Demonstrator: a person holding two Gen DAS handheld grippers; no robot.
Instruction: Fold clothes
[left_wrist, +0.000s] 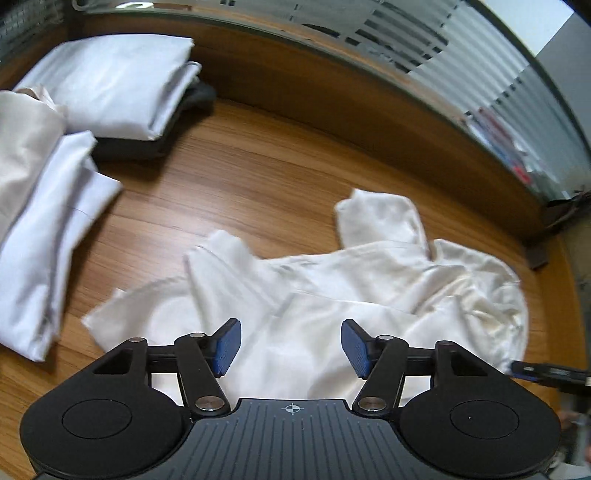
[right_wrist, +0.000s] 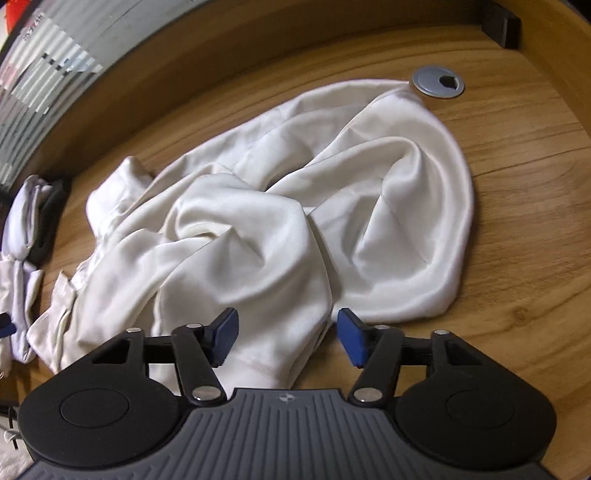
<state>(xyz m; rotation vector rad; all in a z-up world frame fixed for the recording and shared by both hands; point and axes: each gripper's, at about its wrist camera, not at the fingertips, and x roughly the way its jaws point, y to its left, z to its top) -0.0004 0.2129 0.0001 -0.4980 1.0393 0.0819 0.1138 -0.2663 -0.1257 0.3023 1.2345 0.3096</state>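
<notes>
1. A crumpled cream-white garment (right_wrist: 280, 206) lies loose on the wooden worktop (right_wrist: 517, 192), bunched into soft ridges and hollows, unfolded.
2. The right tool (right_wrist: 287, 338) hangs over the near edge of that garment, its jaws standing apart; cloth shows below the gap, but the blue pads (right_wrist: 225, 334) press on nothing, so it is released.
3. The left tool (left_wrist: 291, 347) also hovers over the near part of the garment (left_wrist: 332, 295), jaws wide and gripping nothing; white cloth lies beneath the gap without being pinched.
4. A grey round cable grommet (right_wrist: 438, 82) sits in the worktop at the far tip of the garment, with the cloth edge touching or just overlapping its rim.
5. In the left wrist view, left of the garment and well apart from it, lies a stack of folded white cloths (left_wrist: 48, 206).
6. Beyond that stack, a further folded white piece (left_wrist: 110, 81) rests on a dark folded item (left_wrist: 147, 144).
7. Behind the garment a raised wooden edge (left_wrist: 332, 92) bounds the worktop, with a striped frosted glass panel (left_wrist: 461, 55) above it.
</notes>
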